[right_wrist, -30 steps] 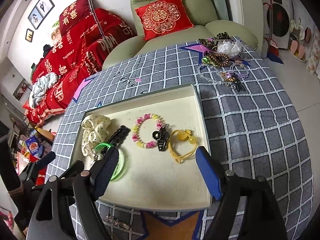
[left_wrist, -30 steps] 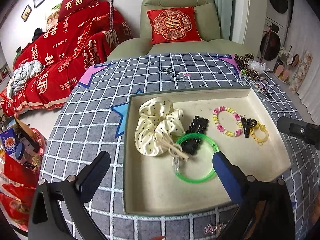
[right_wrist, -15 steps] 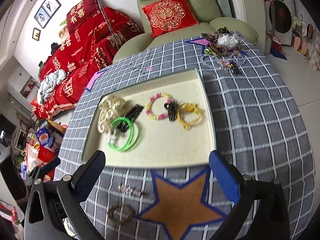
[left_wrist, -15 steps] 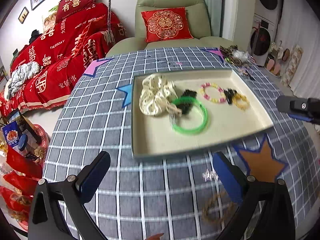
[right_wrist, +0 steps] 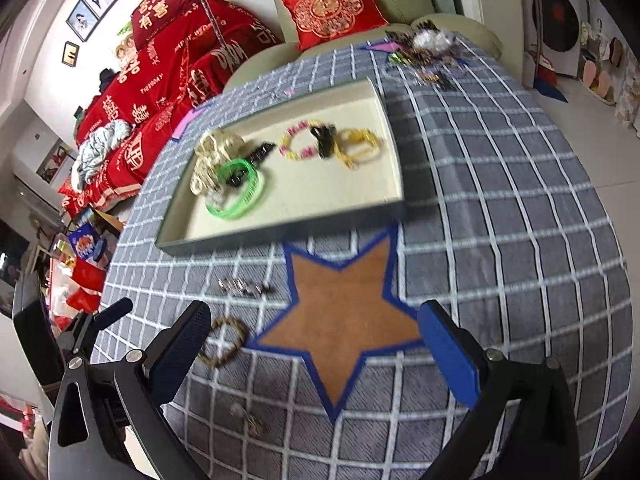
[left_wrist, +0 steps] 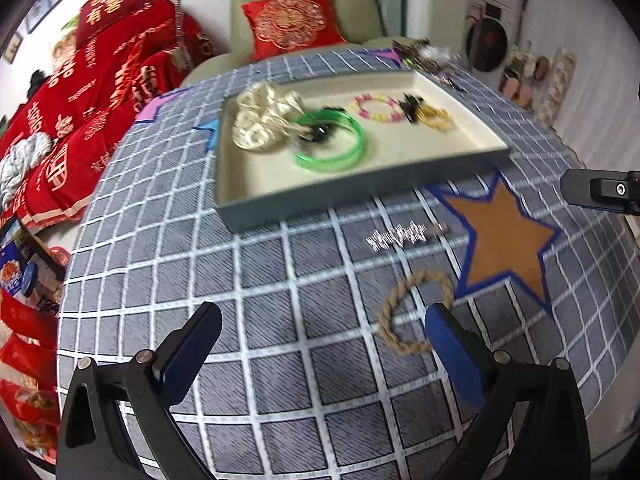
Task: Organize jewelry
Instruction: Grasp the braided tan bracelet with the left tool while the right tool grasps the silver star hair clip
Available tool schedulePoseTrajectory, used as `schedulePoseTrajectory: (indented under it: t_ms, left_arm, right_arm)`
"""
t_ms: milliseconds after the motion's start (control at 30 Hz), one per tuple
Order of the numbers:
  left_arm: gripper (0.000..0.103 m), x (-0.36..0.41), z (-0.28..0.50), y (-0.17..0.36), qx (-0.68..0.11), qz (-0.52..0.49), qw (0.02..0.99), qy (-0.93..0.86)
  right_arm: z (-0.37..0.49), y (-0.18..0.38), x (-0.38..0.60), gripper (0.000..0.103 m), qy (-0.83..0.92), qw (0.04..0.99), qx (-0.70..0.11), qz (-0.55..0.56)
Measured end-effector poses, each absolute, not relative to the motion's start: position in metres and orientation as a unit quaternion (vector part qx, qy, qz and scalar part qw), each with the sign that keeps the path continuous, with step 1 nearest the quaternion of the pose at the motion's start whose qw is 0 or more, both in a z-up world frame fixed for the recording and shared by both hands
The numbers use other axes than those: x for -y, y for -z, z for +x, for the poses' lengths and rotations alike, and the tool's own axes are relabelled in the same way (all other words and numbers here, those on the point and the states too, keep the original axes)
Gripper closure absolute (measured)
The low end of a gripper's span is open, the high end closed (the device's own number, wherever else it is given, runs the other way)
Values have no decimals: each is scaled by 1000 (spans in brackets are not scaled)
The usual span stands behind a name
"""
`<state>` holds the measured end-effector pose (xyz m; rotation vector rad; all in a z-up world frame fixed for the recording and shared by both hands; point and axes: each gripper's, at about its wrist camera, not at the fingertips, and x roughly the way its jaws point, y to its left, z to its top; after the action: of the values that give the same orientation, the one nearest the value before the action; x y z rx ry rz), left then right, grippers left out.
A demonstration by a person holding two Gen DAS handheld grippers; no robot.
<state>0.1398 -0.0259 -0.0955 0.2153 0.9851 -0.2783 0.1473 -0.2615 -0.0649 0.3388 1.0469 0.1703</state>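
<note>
Just ahead of our wide-open, empty left claw (left_wrist: 320, 354) lies the twisted rope bracelet (left_wrist: 414, 312), which we judge comes next: lower, close, carry to the tray (left_wrist: 352, 208).

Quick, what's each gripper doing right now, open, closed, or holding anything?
Left gripper: jaws open, holding nothing, above the checked tablecloth.
Right gripper: jaws open wide, holding nothing, above the brown star.

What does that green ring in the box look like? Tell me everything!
The green ring is a bright, see-through bangle that looks like plastic, maybe two thin hoops stacked together. It lies flat inside the shallow cream tray, left of the middle. A black clip sits partly inside it, and the cream spotted scrunchie touches its left side.
</note>
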Motion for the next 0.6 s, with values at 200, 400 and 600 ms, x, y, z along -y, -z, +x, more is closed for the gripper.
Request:
schedulePoseTrajectory:
  t_ms: [200, 400, 600]
  left_arm:
    - [6, 32, 143, 109, -492, 106, 853, 142]
    - [19, 39, 147, 113, -504, 109, 843, 154]
    - [28, 50, 145, 116, -507, 119, 836, 175]
  right_arm:
    - [137, 74, 267, 0, -75, 844, -505, 162]
    - [139, 77, 259, 0, -78, 845, -510, 136]
    - [148, 81, 247, 0, -91, 848, -512, 101]
